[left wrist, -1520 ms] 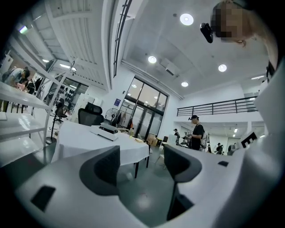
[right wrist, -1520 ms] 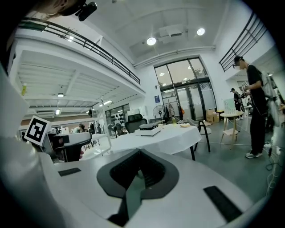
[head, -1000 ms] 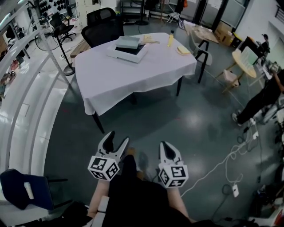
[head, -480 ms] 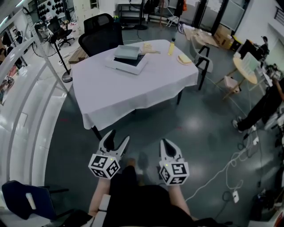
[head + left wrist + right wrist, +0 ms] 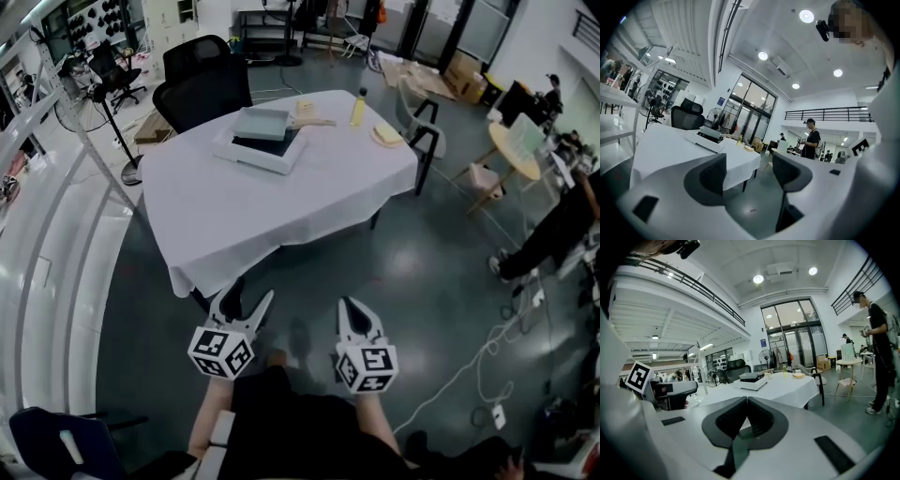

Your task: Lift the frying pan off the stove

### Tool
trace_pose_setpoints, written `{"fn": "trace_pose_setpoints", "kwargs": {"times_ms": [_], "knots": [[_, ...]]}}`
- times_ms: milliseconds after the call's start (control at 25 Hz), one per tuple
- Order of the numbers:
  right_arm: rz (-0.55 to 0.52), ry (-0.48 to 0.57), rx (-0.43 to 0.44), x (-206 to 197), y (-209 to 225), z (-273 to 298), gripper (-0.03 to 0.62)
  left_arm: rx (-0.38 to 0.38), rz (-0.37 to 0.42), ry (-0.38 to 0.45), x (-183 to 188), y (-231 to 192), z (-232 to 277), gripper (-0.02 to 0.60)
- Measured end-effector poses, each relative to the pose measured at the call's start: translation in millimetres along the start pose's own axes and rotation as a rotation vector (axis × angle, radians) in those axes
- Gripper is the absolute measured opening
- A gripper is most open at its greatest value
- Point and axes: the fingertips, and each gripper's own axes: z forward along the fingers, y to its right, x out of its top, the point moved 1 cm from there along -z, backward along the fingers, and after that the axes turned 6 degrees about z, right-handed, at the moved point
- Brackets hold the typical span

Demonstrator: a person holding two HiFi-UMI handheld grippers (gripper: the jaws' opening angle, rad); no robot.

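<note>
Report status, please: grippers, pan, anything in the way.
Left gripper open, right gripper shut, both empty. Frying pan sits on stove, far from both. Floor lies between.

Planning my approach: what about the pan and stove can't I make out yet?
- Pan: head view, too far to pick out its handle.
- Stove controls: too small in every view.
- Table near side: left gripper view, hidden behind the left tongs.
</note>
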Motion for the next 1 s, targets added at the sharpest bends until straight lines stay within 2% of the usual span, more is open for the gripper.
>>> {"fn": "trace_pose_setpoints", "kwargs": {"times_ms": [680,1000], "knots": [[0.010,0.037,-0.050,25,-3,86,0.006,-0.044,-0.002,0.013,24,-69,57,0.290],[0.025,0.002,-0.054,7,-12,105,0.006,-0.045,-0.039,-0.018,6,-89,59,0.290]]}}
